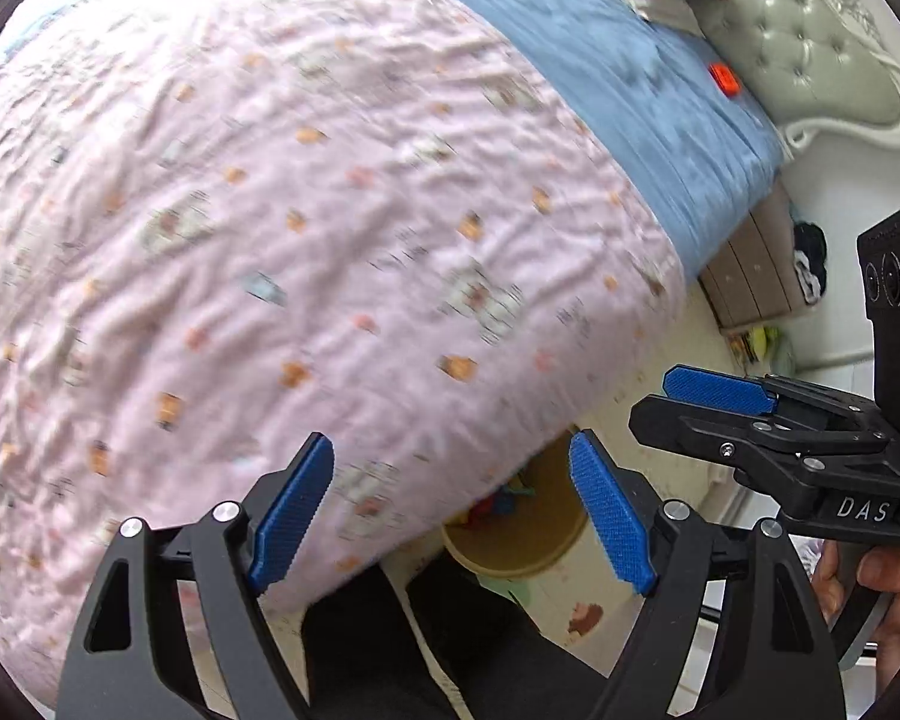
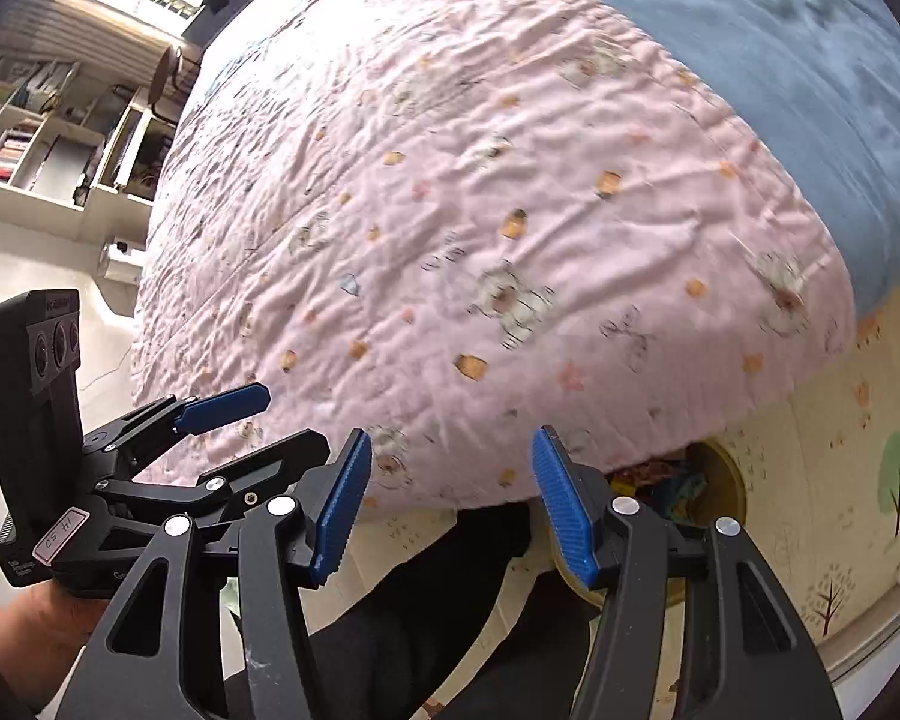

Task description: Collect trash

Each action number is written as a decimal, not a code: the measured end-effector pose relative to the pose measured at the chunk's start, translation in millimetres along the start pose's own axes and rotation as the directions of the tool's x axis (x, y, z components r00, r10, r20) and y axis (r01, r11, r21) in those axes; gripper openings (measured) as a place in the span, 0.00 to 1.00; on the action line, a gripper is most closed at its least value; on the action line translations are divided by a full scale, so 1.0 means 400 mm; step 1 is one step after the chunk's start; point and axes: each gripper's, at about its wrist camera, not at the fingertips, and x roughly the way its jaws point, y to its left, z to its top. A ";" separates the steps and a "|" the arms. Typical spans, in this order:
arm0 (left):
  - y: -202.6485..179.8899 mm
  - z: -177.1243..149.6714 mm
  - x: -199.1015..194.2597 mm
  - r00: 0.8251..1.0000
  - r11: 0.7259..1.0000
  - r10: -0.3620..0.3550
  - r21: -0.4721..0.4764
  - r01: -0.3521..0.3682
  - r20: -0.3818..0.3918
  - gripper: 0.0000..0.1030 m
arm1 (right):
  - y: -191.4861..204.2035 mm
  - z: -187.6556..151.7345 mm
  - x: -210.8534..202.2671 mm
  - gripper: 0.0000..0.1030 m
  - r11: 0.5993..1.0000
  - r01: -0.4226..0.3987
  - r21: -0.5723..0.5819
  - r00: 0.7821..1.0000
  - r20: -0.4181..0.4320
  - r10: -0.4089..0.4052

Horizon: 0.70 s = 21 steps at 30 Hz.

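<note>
Holding my left gripper (image 1: 450, 510) and right gripper (image 2: 450, 504) spread and empty above the bin (image 1: 513, 534), I risk snagging the overhanging pink quilt (image 1: 306, 228) when reaching in.

The pink quilt (image 1: 306, 228) is motion-blurred in the left wrist view — its prints unreadable. The yellow bin (image 1: 519, 534), lower centre, sits half hidden under the quilt's edge — contents indistinct.

A round tan trash bin (image 1: 519, 531) sits low centre of frame, half hidden, holding colourful wrappers (image 2: 660, 480); a small orange item (image 1: 724, 79) lies upper right.
</note>
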 end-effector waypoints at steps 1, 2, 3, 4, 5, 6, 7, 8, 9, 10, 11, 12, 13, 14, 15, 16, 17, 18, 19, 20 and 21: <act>0.026 0.011 -0.016 1.000 1.000 0.009 -0.009 -0.009 0.014 0.78 | 0.025 0.020 0.009 0.54 1.000 -0.003 -0.015 1.000 0.000 0.003; 0.056 0.023 -0.031 1.000 1.000 0.013 -0.022 -0.013 0.026 0.78 | 0.052 0.040 0.016 0.54 1.000 -0.007 -0.029 1.000 0.001 0.007; 0.083 0.032 -0.044 0.999 0.999 0.018 -0.036 -0.016 0.035 0.78 | 0.079 0.059 0.025 0.54 0.999 -0.009 -0.043 1.000 0.002 0.009; 0.111 0.042 -0.059 0.999 0.999 0.024 -0.050 -0.022 0.045 0.78 | 0.105 0.077 0.029 0.54 0.998 -0.009 -0.060 1.000 0.003 0.009; 0.140 0.052 -0.073 0.998 0.997 0.032 -0.066 -0.029 0.058 0.78 | 0.132 0.094 0.036 0.54 0.997 -0.006 -0.077 1.000 0.004 0.007; 0.166 0.061 -0.087 0.997 0.996 0.040 -0.081 -0.035 0.070 0.78 | 0.158 0.107 0.042 0.54 0.995 0.001 -0.097 1.000 0.008 0.000; 0.191 0.068 -0.102 0.995 0.994 0.057 -0.099 -0.049 0.086 0.78 | 0.184 0.122 0.048 0.54 0.993 0.010 -0.115 1.000 0.012 -0.008; 0.219 0.076 -0.118 0.991 0.990 0.082 -0.121 -0.069 0.105 0.78 | 0.211 0.139 0.055 0.54 0.991 0.016 -0.132 1.000 0.016 -0.014; 0.246 0.082 -0.131 0.988 0.987 0.094 -0.141 -0.077 0.119 0.78 | 0.236 0.153 0.065 0.54 0.989 0.024 -0.147 1.000 0.023 -0.021; 0.277 0.088 -0.146 0.986 0.983 0.100 -0.164 -0.078 0.132 0.78 | 0.258 0.166 0.073 0.56 0.987 0.029 -0.160 0.999 0.027 -0.025; 0.303 0.094 -0.158 0.983 0.979 0.112 -0.186 -0.085 0.142 0.78 | 0.279 0.181 0.081 0.56 0.984 0.037 -0.172 0.999 0.034 -0.031; 0.324 0.099 -0.168 0.980 0.974 0.127 -0.205 -0.095 0.152 0.79 | 0.299 0.191 0.087 0.57 0.982 0.045 -0.184 0.998 0.044 -0.038; 0.347 0.103 -0.178 0.976 0.969 0.140 -0.224 -0.101 0.164 0.79 | 0.317 0.200 0.094 0.60 0.979 0.056 -0.195 0.998 0.052 -0.046; 0.371 0.107 -0.189 0.974 0.965 0.147 -0.242 -0.103 0.172 0.80 | 0.333 0.208 0.099 0.61 0.977 0.065 -0.203 0.997 0.059 -0.054; 0.389 0.107 -0.200 0.973 0.961 0.153 -0.257 -0.105 0.174 0.80 | 0.346 0.213 0.100 0.62 0.975 0.071 -0.210 0.996 0.066 -0.058; 0.407 0.107 -0.210 0.971 0.957 0.157 -0.272 -0.104 0.178 0.80 | 0.363 0.218 0.102 0.63 0.974 0.073 -0.216 0.996 0.071 -0.058; 0.422 0.107 -0.221 0.970 0.954 0.162 -0.281 -0.106 0.184 0.81 | 0.378 0.223 0.105 0.64 0.972 0.074 -0.224 0.995 0.075 -0.058; 0.432 0.107 -0.229 0.967 0.951 0.175 -0.287 -0.116 0.188 0.83 | 0.396 0.228 0.109 0.65 0.969 0.080 -0.236 0.995 0.079 -0.063; 0.446 0.107 -0.238 0.964 0.947 0.189 -0.293 -0.128 0.189 0.85 | 0.413 0.231 0.114 0.65 0.963 0.094 -0.251 0.994 0.085 -0.075; 0.458 0.106 -0.246 0.962 0.945 0.195 -0.299 -0.132 0.192 0.86 | 0.430 0.236 0.118 0.65 0.957 0.109 -0.268 0.992 0.093 -0.086; 0.469 0.105 -0.254 0.960 0.943 0.200 -0.305 -0.134 0.195 0.86 | 0.445 0.239 0.121 0.68 0.952 0.117 -0.282 0.991 0.101 -0.092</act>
